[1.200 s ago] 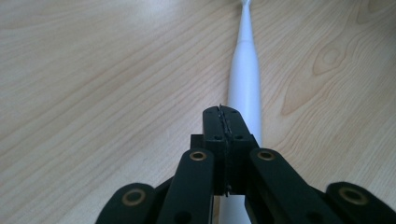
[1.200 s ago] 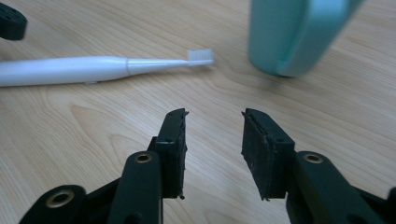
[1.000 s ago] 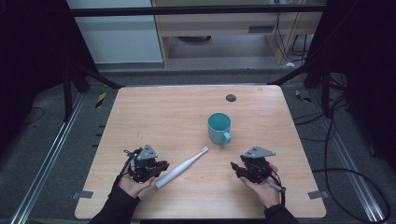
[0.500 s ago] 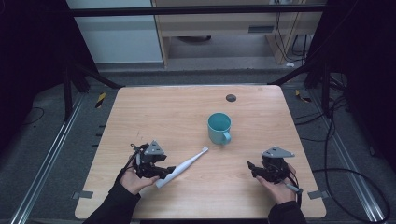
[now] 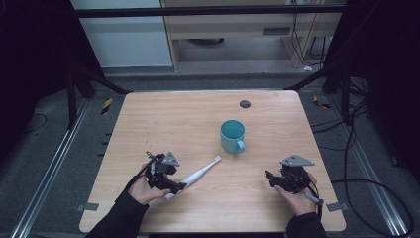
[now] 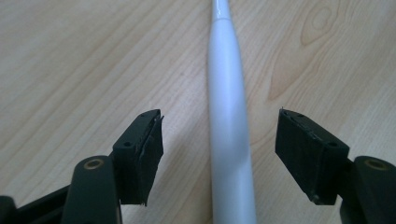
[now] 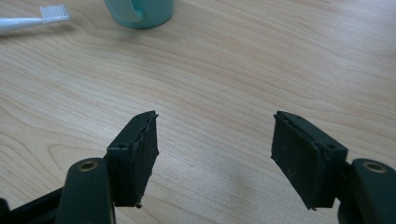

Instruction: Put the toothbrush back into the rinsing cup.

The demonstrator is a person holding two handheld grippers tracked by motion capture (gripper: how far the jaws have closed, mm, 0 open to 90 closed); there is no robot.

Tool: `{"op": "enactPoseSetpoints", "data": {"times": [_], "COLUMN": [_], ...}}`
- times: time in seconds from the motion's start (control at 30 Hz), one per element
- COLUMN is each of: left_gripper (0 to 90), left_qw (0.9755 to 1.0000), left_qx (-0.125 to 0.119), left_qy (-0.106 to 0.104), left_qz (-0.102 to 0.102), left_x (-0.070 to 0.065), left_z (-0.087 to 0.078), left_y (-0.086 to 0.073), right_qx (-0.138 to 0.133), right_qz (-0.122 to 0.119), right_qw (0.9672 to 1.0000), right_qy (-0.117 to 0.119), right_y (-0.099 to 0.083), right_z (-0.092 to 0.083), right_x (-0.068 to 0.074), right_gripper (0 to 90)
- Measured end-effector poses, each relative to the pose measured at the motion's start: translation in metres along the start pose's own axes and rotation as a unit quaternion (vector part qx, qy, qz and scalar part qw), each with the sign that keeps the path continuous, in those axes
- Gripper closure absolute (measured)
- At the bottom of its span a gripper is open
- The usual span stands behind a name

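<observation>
A white electric toothbrush (image 5: 197, 174) lies flat on the wooden table (image 5: 173, 124), its bristle head pointing toward a teal mug (image 5: 233, 136). My left gripper (image 5: 177, 186) is at the handle end. In the left gripper view the handle (image 6: 226, 93) runs between the pads (image 6: 147, 140) with gaps on both sides. The left gripper (image 6: 219, 116) is open, and its jaws have just been opening. My right gripper (image 5: 270, 178) rests near the front right, open with nothing in it (image 7: 215, 116), and its jaws have also been opening. The mug (image 7: 140, 11) and the brush head (image 7: 53, 12) lie beyond it.
A small dark round disc (image 5: 244, 104) sits near the table's far edge. Dark metal frame bars (image 5: 99, 82) run past the far corners. Cables (image 5: 356, 129) lie on the floor to the right of the table.
My right gripper has moved to the right, away from the table's middle. The left hand and the toothbrush stay where they were.
</observation>
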State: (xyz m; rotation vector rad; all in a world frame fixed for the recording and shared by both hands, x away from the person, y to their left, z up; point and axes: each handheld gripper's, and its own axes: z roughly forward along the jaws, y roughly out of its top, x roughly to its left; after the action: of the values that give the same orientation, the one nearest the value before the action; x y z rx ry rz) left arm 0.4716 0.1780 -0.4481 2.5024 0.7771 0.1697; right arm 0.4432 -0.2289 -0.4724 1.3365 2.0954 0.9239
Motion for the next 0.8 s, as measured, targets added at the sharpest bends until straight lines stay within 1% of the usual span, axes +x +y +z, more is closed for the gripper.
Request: {"op": "enactPoseSetpoints", "data": {"times": [0.1, 0.17, 0.23, 0.3, 0.33, 0.37, 0.4, 0.47, 0.5, 0.53, 0.57, 0.6, 0.63, 0.67, 0.77, 0.8], "left_gripper": [35.6, 39.3, 42.3, 44.0, 45.0, 45.7, 47.0, 48.8, 49.9, 51.2, 51.6, 52.2, 52.8, 53.8, 57.6, 58.7], "left_qw": [0.9998, 0.9997, 0.9995, 0.9994, 0.9990, 0.9990, 0.9985, 0.9978, 0.9978, 0.9970, 0.9965, 0.9965, 0.9957, 0.9954, 0.9953, 0.9951], "left_qx": [0.019, 0.020, 0.027, 0.031, 0.040, 0.040, 0.050, 0.060, 0.060, 0.073, 0.079, 0.079, 0.088, 0.092, 0.093, 0.095], "left_qy": [-0.001, -0.004, -0.005, -0.006, -0.006, -0.006, -0.010, -0.011, -0.011, -0.012, -0.010, -0.010, -0.008, -0.009, -0.011, -0.012], "left_qz": [0.011, 0.011, 0.014, 0.016, 0.019, 0.019, 0.021, 0.024, 0.024, 0.023, 0.024, 0.024, 0.025, 0.027, 0.026, 0.025], "left_x": [-0.001, -0.002, -0.003, -0.003, -0.003, -0.003, -0.003, -0.004, -0.004, -0.005, -0.005, -0.005, -0.005, -0.005, -0.005, -0.005], "left_z": [0.003, 0.004, 0.006, 0.007, 0.010, 0.010, 0.013, 0.016, 0.016, 0.018, 0.020, 0.020, 0.022, 0.023, 0.024, 0.025], "left_y": [0.003, 0.003, 0.005, 0.005, 0.007, 0.007, 0.009, 0.011, 0.011, 0.013, 0.014, 0.014, 0.016, 0.016, 0.017, 0.018], "right_qx": [0.004, 0.005, 0.007, 0.008, 0.009, 0.011, 0.013, 0.014, 0.015, 0.016, 0.018, 0.019, 0.018, 0.019, 0.021, 0.020], "right_qz": [-0.001, -0.002, -0.002, -0.003, -0.003, -0.003, -0.005, -0.007, -0.008, -0.009, -0.010, -0.012, -0.012, -0.012, -0.013, -0.009], "right_qw": [1.0000, 1.0000, 1.0000, 1.0000, 1.0000, 0.9999, 0.9999, 0.9999, 0.9998, 0.9998, 0.9998, 0.9998, 0.9998, 0.9997, 0.9997, 0.9998], "right_qy": [0.000, 0.000, 0.002, 0.003, 0.002, 0.002, 0.002, 0.003, 0.001, 0.002, 0.002, 0.002, 0.003, 0.003, 0.002, 0.002], "right_y": [0.000, 0.000, 0.000, 0.000, -0.001, -0.001, -0.001, -0.002, -0.002, -0.002, -0.003, -0.003, -0.004, -0.004, -0.005, -0.005], "right_z": [0.001, 0.001, 0.001, 0.002, 0.002, 0.002, 0.003, 0.003, 0.003, 0.003, 0.003, 0.003, 0.003, 0.003, 0.003, 0.003], "right_x": [0.000, 0.000, 0.000, 0.000, 0.000, 0.000, 0.000, -0.001, -0.001, 0.000, 0.000, 0.000, 0.001, 0.000, -0.001, -0.002], "right_gripper": [32.9, 33.7, 34.9, 35.4, 35.7, 35.8, 35.9, 36.2, 36.4, 36.5, 36.7, 36.8, 37.0, 37.0, 37.3, 37.6]}}
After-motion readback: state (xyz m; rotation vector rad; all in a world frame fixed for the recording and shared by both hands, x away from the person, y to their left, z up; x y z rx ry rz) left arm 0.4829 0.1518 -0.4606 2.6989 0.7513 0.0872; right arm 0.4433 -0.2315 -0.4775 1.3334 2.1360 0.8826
